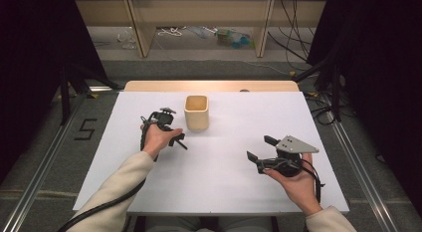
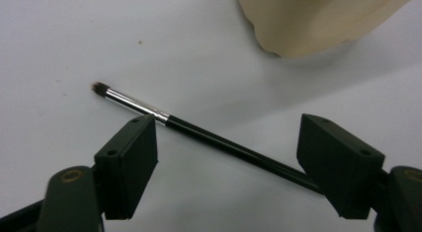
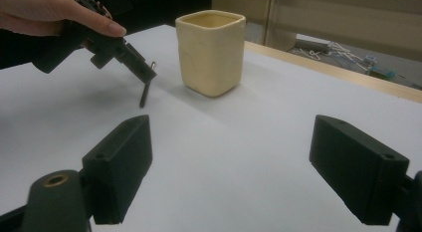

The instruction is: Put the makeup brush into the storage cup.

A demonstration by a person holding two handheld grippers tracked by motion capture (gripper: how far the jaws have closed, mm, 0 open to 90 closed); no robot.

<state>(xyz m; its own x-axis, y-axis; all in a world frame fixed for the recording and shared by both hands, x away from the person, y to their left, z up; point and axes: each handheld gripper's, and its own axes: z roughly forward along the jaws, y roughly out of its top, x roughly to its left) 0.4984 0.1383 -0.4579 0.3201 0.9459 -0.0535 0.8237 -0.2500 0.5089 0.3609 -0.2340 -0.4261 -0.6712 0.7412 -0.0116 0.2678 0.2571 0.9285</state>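
Observation:
A thin black brush (image 2: 214, 140) with a silver ferrule and dark bristles lies flat on the white table (image 1: 224, 192). My left gripper (image 2: 226, 126) points down over it, open, with the handle running between the two jaws and the pads clear of it. The high view shows this gripper (image 1: 175, 138) just left of a cream square cup (image 1: 196, 114), which stands upright. In the right gripper view, the brush (image 3: 144, 95) lies below the left hand, beside the cup (image 3: 211, 53). My right gripper (image 1: 260, 148) rests open at the right, with nothing between its jaws (image 3: 234, 157).
A wooden strip (image 1: 209, 85) runs along the table's far edge. Beyond it are wooden shelf legs and loose cables on the floor. Metal rails run along both sides of the table. The left gripper's cable trails off the near edge.

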